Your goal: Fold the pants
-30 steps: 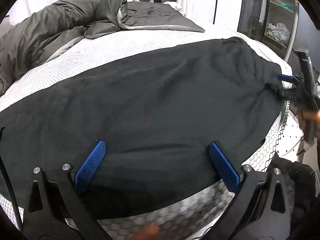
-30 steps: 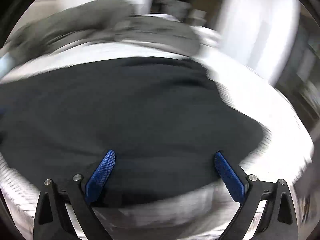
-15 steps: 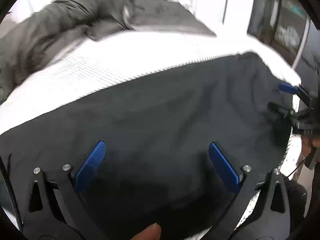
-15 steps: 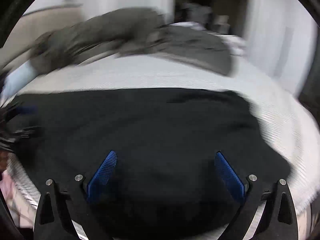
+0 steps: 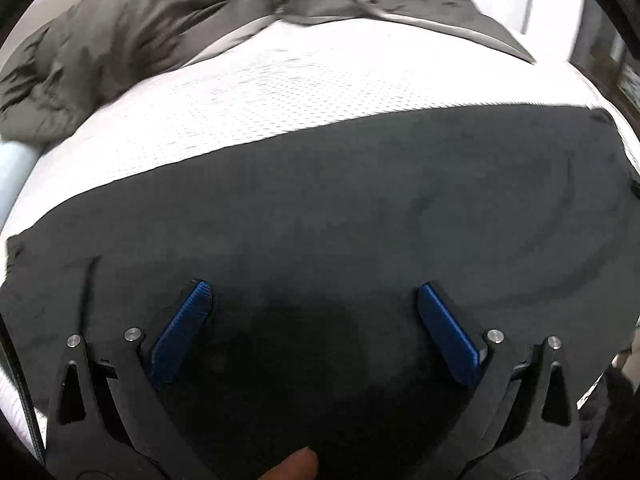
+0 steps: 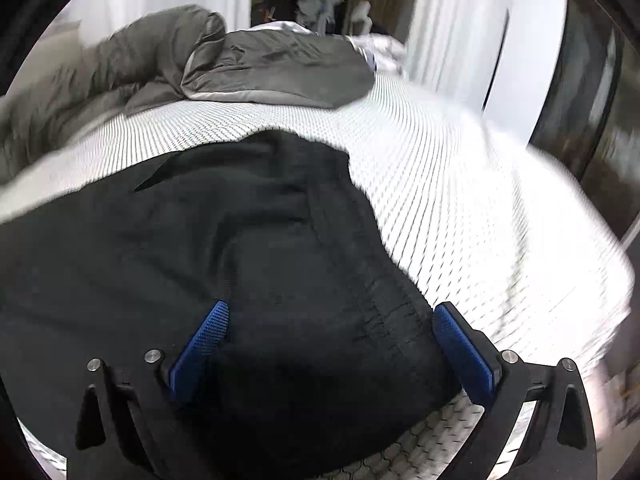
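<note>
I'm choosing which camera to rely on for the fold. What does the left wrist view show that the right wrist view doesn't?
Only the left wrist view shows the long straight far edge of the black fabric pants and a fingertip at the bottom edge. Only the right wrist view shows the stitched band end of the pants and the doorway beyond the bed. Both show open blue-padded fingers over the pants, left gripper and right gripper, the white textured mattress and the rumpled grey duvet.

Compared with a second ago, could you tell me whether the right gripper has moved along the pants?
Yes. The right gripper has shifted rightward to the pants' stitched end, so white mattress now fills its right side; the grey duvet stays behind.
</note>
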`<state>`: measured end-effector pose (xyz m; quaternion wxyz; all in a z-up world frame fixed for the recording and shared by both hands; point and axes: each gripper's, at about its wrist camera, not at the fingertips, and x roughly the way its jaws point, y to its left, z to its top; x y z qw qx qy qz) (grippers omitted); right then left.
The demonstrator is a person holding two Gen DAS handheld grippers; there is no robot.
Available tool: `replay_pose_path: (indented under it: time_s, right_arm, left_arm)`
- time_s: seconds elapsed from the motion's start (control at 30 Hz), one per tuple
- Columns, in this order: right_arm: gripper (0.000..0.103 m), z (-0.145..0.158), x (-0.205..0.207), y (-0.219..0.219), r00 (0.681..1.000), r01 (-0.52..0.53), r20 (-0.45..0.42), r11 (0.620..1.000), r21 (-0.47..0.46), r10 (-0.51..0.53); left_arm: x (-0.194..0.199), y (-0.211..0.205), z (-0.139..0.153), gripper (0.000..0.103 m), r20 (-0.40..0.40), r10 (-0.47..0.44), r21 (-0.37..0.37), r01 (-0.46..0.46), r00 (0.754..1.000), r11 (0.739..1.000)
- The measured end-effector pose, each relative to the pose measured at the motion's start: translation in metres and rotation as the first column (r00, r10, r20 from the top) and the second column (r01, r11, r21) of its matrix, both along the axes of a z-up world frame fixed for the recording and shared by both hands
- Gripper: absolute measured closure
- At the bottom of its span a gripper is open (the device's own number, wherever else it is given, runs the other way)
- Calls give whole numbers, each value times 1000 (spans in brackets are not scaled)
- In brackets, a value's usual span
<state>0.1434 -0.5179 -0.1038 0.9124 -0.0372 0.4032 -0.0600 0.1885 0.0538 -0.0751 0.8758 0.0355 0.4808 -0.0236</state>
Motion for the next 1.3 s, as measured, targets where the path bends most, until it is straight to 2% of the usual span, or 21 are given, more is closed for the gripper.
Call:
replay_pose_path:
  time_s: [0.07,0.17,0.3,0.37,0.4,0.43,0.47,0.57,0.63,0.7,0.73,0.8,0.83,0.9,0.93,1.0,1.07,1.17,1.23,1.27,1.3]
  right_arm:
    - [1,21,-5,22,997,-29,67,999,-23,31]
    - [1,42,5,61,986,-149,83,987,55,144]
    - [1,30,51,116,965,-260,3,962,81,261]
    - [1,6,84,132,952,-287,-75,950,119,297]
    - [2,-5,93,137,946,-286,-127,953,104,298]
    - [2,-18,101,139,944,-279,-176,960,28,280]
    - [2,-23,102,132,951,-266,-173,963,-36,256]
    - [2,-24,96,79,980,-155,-146,982,-112,138]
    - [0,-25,101,26,990,33,-131,981,-193,-59]
    - [0,-24,100,-6,988,62,-145,998,7,-60]
    - [1,-20,99,-11,990,62,-134,997,56,-54]
    - [1,-8,97,5,996,39,-81,999,-3,-39]
    - [1,2,95,19,999,11,-40,999,-33,-13]
    - [1,17,95,37,999,-48,-6,999,6,48]
    - [1,23,100,51,996,-89,-5,994,63,90]
    - [1,28,110,83,988,-152,-19,978,140,156]
    - [1,28,124,127,967,-245,-32,957,158,253]
    - [1,14,150,204,925,-371,-68,928,46,373]
    - [3,-23,165,231,919,-376,-176,920,-111,354]
    - [3,-38,174,222,924,-358,-207,917,-173,322]
    - [2,-36,163,202,931,-336,-196,931,-141,307]
  left_arm:
    - [-1,4,18,1,18,50,-35,-49,999,998]
    - [4,-10,40,1,67,6,-134,3,998,991]
    - [44,-68,38,1,80,-114,-73,119,990,990]
    - [63,-97,22,1,36,-182,-57,184,983,981]
    - [71,-108,12,1,-9,-232,-32,232,973,972]
    - [75,-114,3,0,-43,-253,12,254,966,967]
    - [76,-115,-1,0,-45,-259,36,260,965,965]
    - [75,-87,-1,0,-18,-230,33,230,973,973]
    - [81,-62,-3,0,-25,-168,20,168,986,986]
    - [86,-40,-2,0,-36,-106,5,106,994,994]
    - [87,-33,-1,0,-34,-78,15,78,996,997]
    - [89,-25,7,1,-16,-15,50,16,1000,999]
    - [89,-26,14,1,4,-10,35,10,1000,999]
    - [83,-34,26,1,35,-41,-28,42,999,999]
    - [84,-42,30,1,44,-59,-43,61,997,997]
    - [85,-68,35,1,56,-120,-23,122,991,992]
    - [92,-96,34,1,70,-199,2,199,978,980]
    - [108,-132,23,1,26,-326,-42,327,945,944]
    - [119,-142,7,0,-33,-340,27,341,940,940]
    - [122,-139,4,0,-33,-337,53,338,941,940]
    - [124,-127,4,0,-22,-327,42,328,945,944]
